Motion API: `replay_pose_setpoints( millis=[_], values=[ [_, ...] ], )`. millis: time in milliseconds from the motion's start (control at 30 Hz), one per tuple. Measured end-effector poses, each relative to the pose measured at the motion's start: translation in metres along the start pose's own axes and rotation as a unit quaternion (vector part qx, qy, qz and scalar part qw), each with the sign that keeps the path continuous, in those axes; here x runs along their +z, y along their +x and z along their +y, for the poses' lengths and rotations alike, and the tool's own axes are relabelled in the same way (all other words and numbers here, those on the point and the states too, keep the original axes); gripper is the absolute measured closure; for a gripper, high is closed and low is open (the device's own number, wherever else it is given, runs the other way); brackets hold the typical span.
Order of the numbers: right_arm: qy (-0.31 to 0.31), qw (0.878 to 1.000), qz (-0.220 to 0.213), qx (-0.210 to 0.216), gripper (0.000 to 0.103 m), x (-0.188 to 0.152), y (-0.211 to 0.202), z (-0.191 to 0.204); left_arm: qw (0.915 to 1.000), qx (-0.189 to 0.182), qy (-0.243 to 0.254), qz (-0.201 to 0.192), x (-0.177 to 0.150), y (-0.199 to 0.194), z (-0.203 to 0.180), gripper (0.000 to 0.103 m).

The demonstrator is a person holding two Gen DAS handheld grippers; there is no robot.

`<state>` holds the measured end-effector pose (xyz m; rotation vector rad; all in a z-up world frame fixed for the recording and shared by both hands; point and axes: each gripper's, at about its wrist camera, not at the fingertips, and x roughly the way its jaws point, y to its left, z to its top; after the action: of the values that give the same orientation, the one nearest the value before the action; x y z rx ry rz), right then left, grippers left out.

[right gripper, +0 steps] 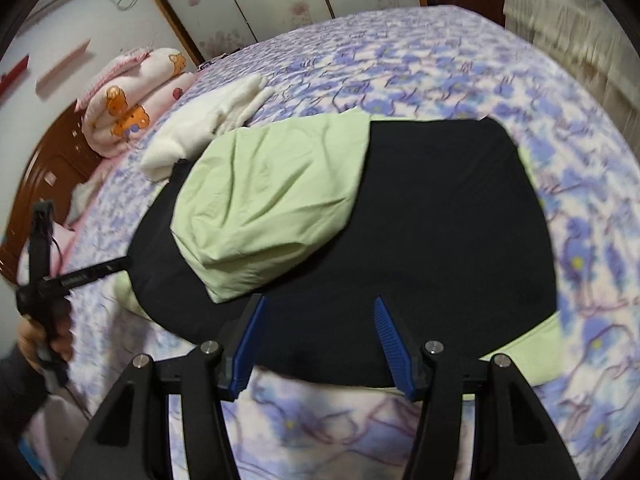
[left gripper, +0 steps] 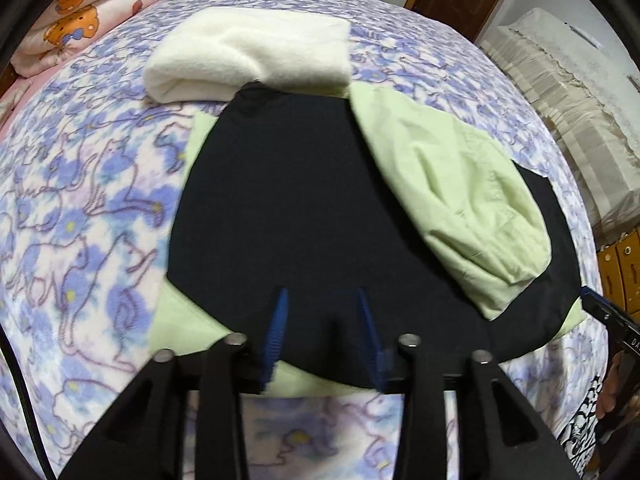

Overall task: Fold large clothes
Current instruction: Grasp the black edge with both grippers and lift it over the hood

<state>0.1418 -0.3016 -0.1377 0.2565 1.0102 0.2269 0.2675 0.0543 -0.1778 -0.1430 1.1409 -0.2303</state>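
Soft, limp black-and-pale-green fabric garment (left gripper: 296, 208) on floral bed (left gripper: 80, 184), best pinched at near hem; left gripper (left gripper: 324, 328) and right gripper (right gripper: 320, 332) jaws spread, pinching nothing.

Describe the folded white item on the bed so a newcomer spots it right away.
Start from the bed with the purple flower blanket. Past the far end of the black-and-green garment lies a cream fleece bundle, folded thick. Unlike the printed bear quilt stacked at the bed's edge, it is plain, fluffy and unpatterned.
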Motion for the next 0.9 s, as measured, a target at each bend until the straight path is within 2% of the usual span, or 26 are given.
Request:
replay_pose_setpoints(
  millis=[33,100,333,533,767,900],
  values=[
    [0.003,1.0,0.002,0.004,0.047,0.002,0.002,0.002,1.0,-0.005,0.0,-0.002,0.002,0.001,-0.003,0.051],
    [0.005,1.0,0.002,0.015,0.047,0.006,0.006,0.007,0.9998,-0.017,0.001,-0.005,0.007,0.005,-0.009,0.045],
    [0.058,0.995,0.018,0.075,0.047,0.027,0.026,0.009,0.9978,-0.066,-0.004,0.011,0.023,0.026,-0.03,0.044],
    [0.107,0.991,0.041,0.074,0.047,0.045,0.05,-0.003,0.9904,-0.127,-0.051,0.017,0.042,0.044,-0.031,0.044],
    [0.143,0.984,0.073,0.077,0.047,0.051,0.081,-0.015,0.9833,-0.159,-0.078,0.041,0.051,0.076,-0.038,0.044],
    [0.165,0.977,0.084,0.105,0.047,0.05,0.095,-0.018,0.9816,-0.173,-0.069,0.042,0.056,0.087,-0.053,0.046]
  ],
)
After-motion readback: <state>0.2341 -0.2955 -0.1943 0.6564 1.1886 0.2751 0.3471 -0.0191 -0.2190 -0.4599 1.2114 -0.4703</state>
